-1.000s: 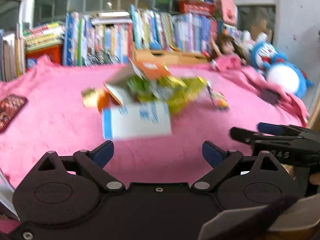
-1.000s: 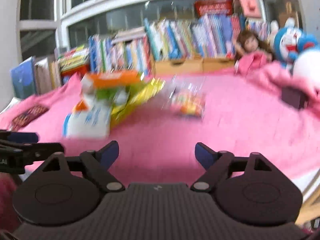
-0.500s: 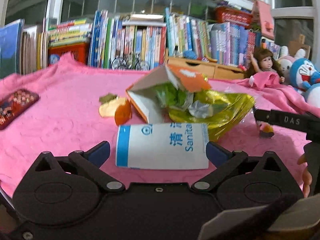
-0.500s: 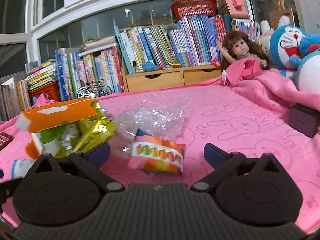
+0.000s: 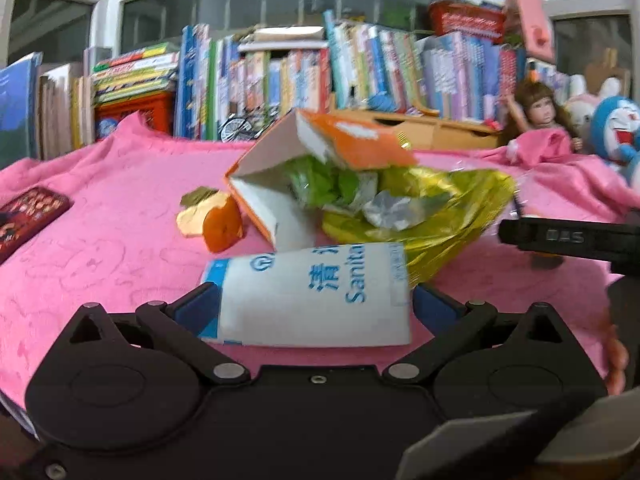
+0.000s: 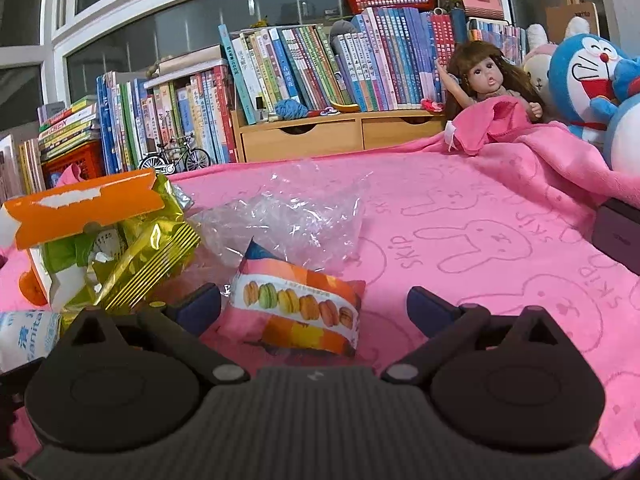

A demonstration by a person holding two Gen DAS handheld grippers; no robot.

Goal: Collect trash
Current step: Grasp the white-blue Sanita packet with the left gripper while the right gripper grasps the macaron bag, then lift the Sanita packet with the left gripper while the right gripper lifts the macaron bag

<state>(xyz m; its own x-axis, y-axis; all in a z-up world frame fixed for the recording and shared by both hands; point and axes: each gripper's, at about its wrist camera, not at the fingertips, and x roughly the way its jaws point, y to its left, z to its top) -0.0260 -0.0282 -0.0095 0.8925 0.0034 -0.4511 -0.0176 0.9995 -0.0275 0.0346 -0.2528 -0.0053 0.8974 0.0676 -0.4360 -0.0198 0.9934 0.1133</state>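
The jaws of the left gripper (image 5: 314,308) are standing spread as wide as they go, having just been opening, with the white wipes packet (image 5: 308,294) lying between them; whether the pads are brushing its ends I cannot tell, but nothing is being squeezed. Seen from the left wrist, the collecting is looking barely begun: every piece of litter is lying loose on the pink blanket (image 5: 100,248). Just beyond the packet the torn orange carton (image 5: 320,160) is leaning over a yellow foil bag (image 5: 432,216), and to their left a scrap of orange peel (image 5: 220,226) is resting. No bin or bag for the rubbish is showing. The gripper is pointing forward and somewhat down, low over the blanket, and the right gripper's finger (image 5: 568,238) is reaching in from the right edge.

From the right wrist, the jaws of the right gripper (image 6: 314,308) are likewise gaping at full width after just opening, and the macaron snack packet (image 6: 298,312) is sitting between them, nearer the left finger, ungripped. Behind it a crumpled clear plastic wrapper (image 6: 288,216) is lying, with the carton and foil bag to the left and the wipes packet at the near left edge. This gripper is also tilting slightly downward, close above the blanket, lined up on its packet. Everything is still waiting to be picked up.
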